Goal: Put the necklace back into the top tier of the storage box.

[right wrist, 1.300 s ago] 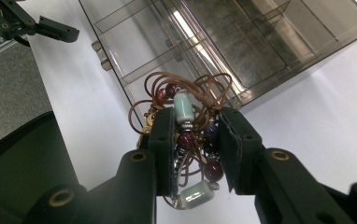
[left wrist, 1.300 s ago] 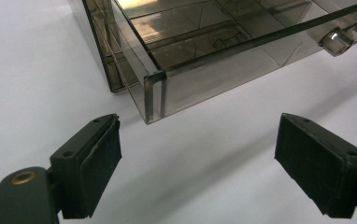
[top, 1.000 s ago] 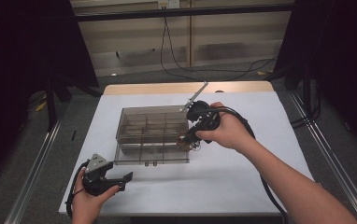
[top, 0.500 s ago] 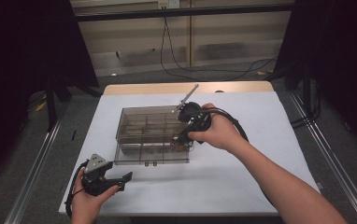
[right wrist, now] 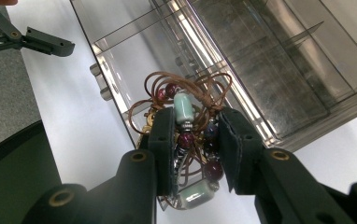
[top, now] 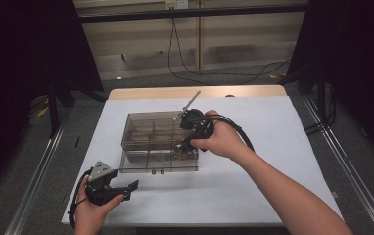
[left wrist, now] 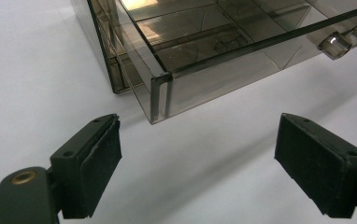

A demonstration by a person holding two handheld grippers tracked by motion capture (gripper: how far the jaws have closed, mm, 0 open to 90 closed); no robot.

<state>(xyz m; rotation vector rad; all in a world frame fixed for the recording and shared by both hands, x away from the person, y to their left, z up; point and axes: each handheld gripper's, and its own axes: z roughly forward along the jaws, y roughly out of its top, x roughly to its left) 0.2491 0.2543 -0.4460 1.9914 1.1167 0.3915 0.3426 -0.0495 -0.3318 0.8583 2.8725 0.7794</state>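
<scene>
Clamped in the right gripper [right wrist: 193, 119]: a beaded cord bracelet [right wrist: 184, 103], pinched between both pads. Hangs now over the front right corner of the clear organiser box [top: 141, 122], lower and further left than a second ago, when still at the box's right edge. Looks like lining up to drop the bracelet into that corner compartment. Out at the table's [top: 273, 147] front left corner: left gripper [top: 126, 188], pads wide apart, holding nothing, parked short of the box.

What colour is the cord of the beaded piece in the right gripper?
Brown, coiled in thin loops; the right gripper view shows the cord best.
</scene>
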